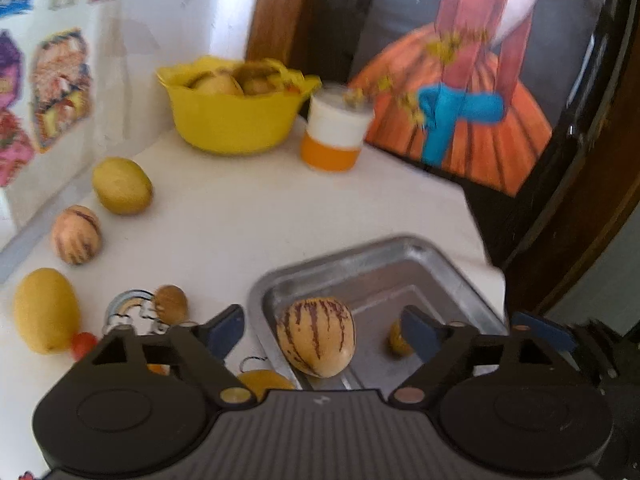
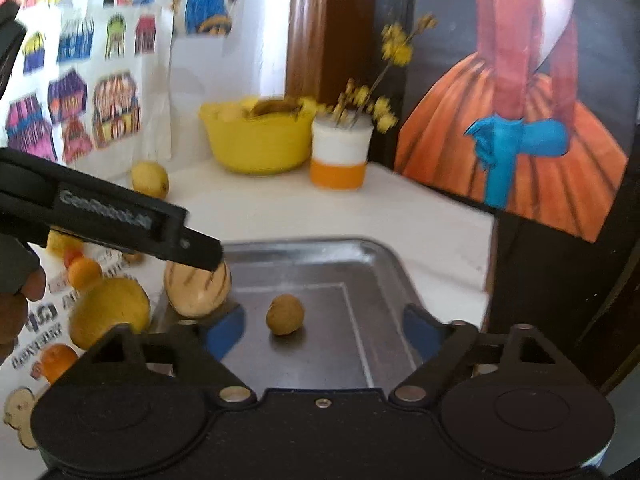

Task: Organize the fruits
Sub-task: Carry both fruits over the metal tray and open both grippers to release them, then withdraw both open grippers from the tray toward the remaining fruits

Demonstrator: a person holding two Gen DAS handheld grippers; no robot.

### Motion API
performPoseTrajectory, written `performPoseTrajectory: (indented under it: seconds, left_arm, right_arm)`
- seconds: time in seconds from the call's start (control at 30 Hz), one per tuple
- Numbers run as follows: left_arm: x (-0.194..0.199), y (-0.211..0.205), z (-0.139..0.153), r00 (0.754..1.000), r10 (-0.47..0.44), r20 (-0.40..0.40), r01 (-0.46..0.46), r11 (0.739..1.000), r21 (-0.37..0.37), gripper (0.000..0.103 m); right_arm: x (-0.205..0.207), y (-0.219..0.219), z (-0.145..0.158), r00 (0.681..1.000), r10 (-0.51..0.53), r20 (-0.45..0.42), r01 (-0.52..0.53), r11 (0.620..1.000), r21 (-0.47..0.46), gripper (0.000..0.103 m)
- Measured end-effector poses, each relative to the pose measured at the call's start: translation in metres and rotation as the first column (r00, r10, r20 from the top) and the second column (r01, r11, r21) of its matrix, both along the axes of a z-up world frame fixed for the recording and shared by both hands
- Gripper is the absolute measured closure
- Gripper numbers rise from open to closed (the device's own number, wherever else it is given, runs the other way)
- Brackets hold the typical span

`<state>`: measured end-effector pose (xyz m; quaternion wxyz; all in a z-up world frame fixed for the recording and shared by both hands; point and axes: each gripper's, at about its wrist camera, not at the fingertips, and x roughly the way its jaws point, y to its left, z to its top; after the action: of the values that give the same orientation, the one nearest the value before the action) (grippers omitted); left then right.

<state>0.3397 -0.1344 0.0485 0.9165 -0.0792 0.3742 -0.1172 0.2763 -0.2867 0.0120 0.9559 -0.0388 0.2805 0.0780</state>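
Observation:
A striped pepino melon (image 1: 316,336) lies at the left end of the steel tray (image 1: 360,252). My left gripper (image 1: 322,332) is open around it, with its blue pads clear of the skin on both sides. A small brown fruit (image 1: 398,340) peeks out behind the right pad. In the right wrist view, the left gripper (image 2: 212,258) reaches in from the left above the same melon (image 2: 198,292). My right gripper (image 2: 322,330) is open and empty over the tray (image 2: 304,244), near the small brown fruit (image 2: 285,314).
On the white table left of the tray lie two yellow fruits (image 1: 122,186) (image 1: 46,310), another striped melon (image 1: 76,234), a brown nut (image 1: 171,304) and orange fruits (image 2: 84,274). At the back stand a yellow bowl (image 1: 232,120) of fruit, a white-and-orange jar (image 1: 334,136) and a painting (image 1: 460,120). A hand (image 2: 16,300) shows at the left.

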Motion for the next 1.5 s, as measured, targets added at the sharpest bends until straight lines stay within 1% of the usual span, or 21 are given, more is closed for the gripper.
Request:
performPoseTrajectory:
  seconds: [0.1,0.13,0.23,0.4,0.53,0.67,0.8,0.93,1.03,1.13,1.23,1.3,1.5]
  left_arm:
    - [-0.016,0.013,0.013,0.998,0.031,0.051,-0.03,0.999,-0.017,0.003]
    - [-0.023,0.017,0.018,0.997,0.043,0.071,-0.042,0.999,-0.021,0.001]
    - [-0.041,0.034,0.029,0.99,0.084,0.117,-0.081,0.996,-0.028,0.001]
    - [-0.071,0.067,0.036,0.977,0.157,0.144,-0.152,0.987,-0.046,0.001]
    - [-0.095,0.095,0.032,0.967,0.215,0.135,-0.21,0.976,-0.056,0.001]
    - [-0.117,0.124,0.022,0.961,0.255,0.11,-0.25,0.966,-0.061,0.001]
    - [-0.134,0.146,0.01,0.958,0.274,0.081,-0.272,0.961,-0.042,0.001]
    - [-0.145,0.162,-0.002,0.96,0.275,0.058,-0.275,0.961,-0.013,0.001]
    - [-0.149,0.17,-0.014,0.964,0.267,0.016,-0.267,0.963,0.021,0.001]
    - [-0.153,0.175,-0.024,0.964,0.267,-0.013,-0.266,0.963,0.034,0.001]
    - [-0.156,0.178,-0.031,0.968,0.249,-0.018,-0.248,0.968,0.048,0.001]
    - [-0.157,0.176,-0.033,0.975,0.222,-0.002,-0.222,0.973,0.067,0.001]
    - [-0.141,0.164,-0.031,0.992,0.116,0.039,-0.121,0.984,0.133,0.001]
  right_arm:
    - [-0.019,0.002,0.014,0.998,-0.022,0.063,0.021,1.0,0.017,0.001]
    - [-0.026,0.003,0.02,0.996,-0.025,0.082,0.023,0.999,0.024,0.001]
    - [-0.044,0.01,0.034,0.991,-0.023,0.134,0.019,0.999,0.037,0.001]
    - [-0.074,0.027,0.054,0.978,-0.005,0.208,-0.003,0.999,0.036,0.001]
    - [-0.097,0.046,0.064,0.972,0.031,0.232,-0.041,0.998,0.039,0.001]
    - [-0.113,0.066,0.065,0.975,0.07,0.212,-0.081,0.996,0.043,0.001]
    - [-0.125,0.089,0.056,0.981,0.112,0.162,-0.117,0.993,0.028,0.001]
    - [-0.135,0.109,0.042,0.984,0.147,0.099,-0.149,0.989,0.013,0.001]
    - [-0.14,0.122,0.029,0.985,0.168,0.046,-0.169,0.986,0.011,0.001]
    - [-0.142,0.133,0.016,0.983,0.183,-0.013,-0.183,0.983,0.018,0.001]
    - [-0.141,0.142,0.005,0.979,0.196,-0.06,-0.195,0.98,0.023,0.001]
    - [-0.141,0.147,-0.001,0.976,0.198,-0.086,-0.196,0.98,0.025,0.001]
    - [-0.132,0.154,-0.012,0.976,0.186,-0.116,-0.183,0.982,0.039,0.001]
